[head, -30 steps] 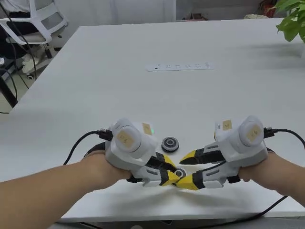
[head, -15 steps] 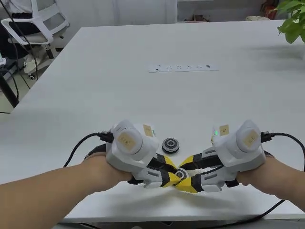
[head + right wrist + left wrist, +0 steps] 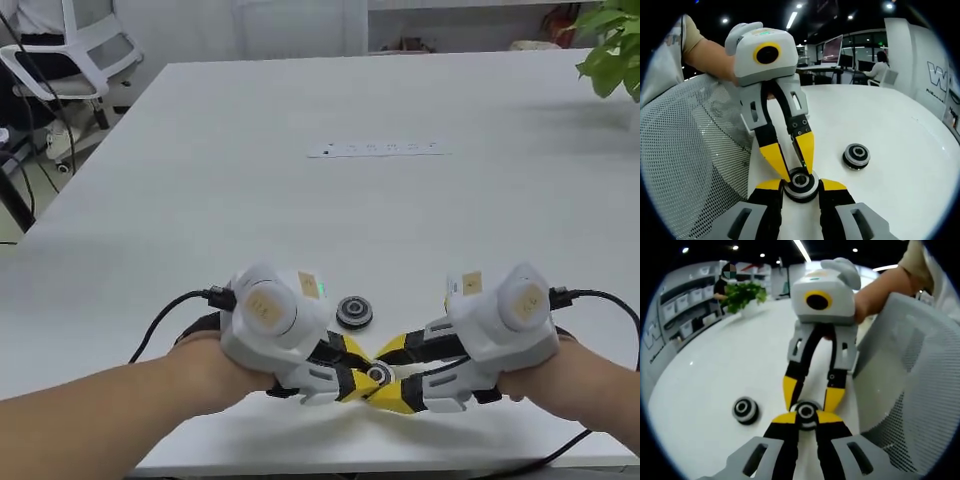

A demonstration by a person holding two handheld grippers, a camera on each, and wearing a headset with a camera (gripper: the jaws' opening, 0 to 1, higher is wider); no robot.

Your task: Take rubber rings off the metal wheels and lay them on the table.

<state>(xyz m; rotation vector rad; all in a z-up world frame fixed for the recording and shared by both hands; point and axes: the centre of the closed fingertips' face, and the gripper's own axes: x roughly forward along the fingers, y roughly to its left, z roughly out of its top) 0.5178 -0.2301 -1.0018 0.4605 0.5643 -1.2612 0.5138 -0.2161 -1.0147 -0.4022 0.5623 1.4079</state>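
A small metal wheel (image 3: 377,374) with a black rubber ring is held between both grippers near the table's front edge. My left gripper (image 3: 362,376) comes in from the left and is shut on the wheel (image 3: 806,413). My right gripper (image 3: 388,374) comes in from the right, and its yellow tips press the same wheel (image 3: 801,183) from both sides. In the left gripper view the right gripper (image 3: 812,393) points down at the wheel. In the right gripper view the left gripper (image 3: 792,167) does the same. A second ringed wheel (image 3: 354,311) lies flat on the table just beyond them.
A white power strip (image 3: 375,149) lies mid-table. A plant (image 3: 610,50) stands at the far right and an office chair (image 3: 75,50) at the far left. The table's front edge (image 3: 300,462) runs just below the hands. A mesh chair back (image 3: 910,365) stands close by.
The right gripper's jaws, spread beside the wheel a second ago, have closed onto it. Both hands sit slightly lower in the picture; the second wheel has stayed put.
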